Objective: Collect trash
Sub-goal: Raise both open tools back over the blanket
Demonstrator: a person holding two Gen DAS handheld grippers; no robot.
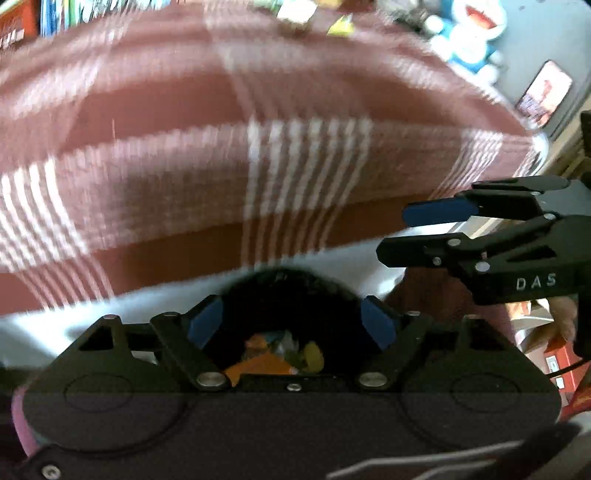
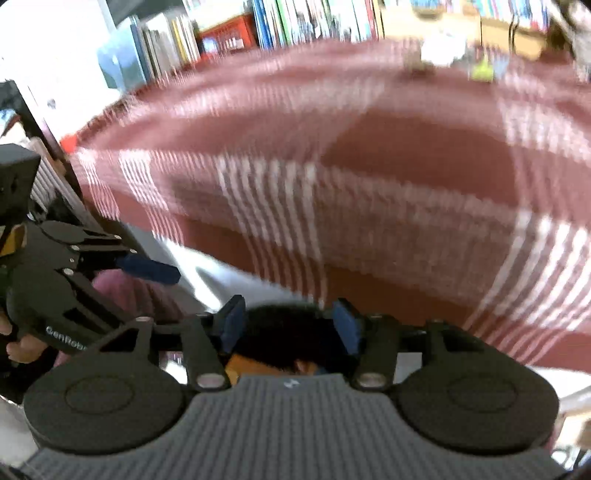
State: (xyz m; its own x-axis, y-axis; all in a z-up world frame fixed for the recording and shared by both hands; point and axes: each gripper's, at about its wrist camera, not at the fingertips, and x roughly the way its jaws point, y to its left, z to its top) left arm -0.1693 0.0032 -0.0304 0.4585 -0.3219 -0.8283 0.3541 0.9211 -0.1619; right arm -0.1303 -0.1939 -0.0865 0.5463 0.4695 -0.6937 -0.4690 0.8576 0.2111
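Observation:
My left gripper (image 1: 291, 323) hangs open over a dark round opening (image 1: 291, 291); bag or bin I cannot tell. Crumpled trash lies inside, an orange wrapper (image 1: 258, 363) and a yellow scrap (image 1: 314, 356). Nothing is between the blue pads. My right gripper (image 2: 290, 325) is open too, over the same dark opening (image 2: 280, 332), with the orange wrapper (image 2: 251, 363) below it. It reaches in from the right (image 1: 399, 232) in the left wrist view. Small pieces, one yellow-green (image 1: 341, 24) (image 2: 484, 70) and one pale (image 1: 295, 13) (image 2: 439, 48), lie blurred at the table's far edge.
A red-and-white checked cloth (image 1: 166, 110) (image 2: 406, 147) covers the table ahead. Shelves of books (image 2: 295, 18) stand behind it. A blue-and-white plush toy (image 1: 469, 33) and a framed picture (image 1: 545, 92) are at the far right. A hand (image 2: 18, 347) holds the left gripper.

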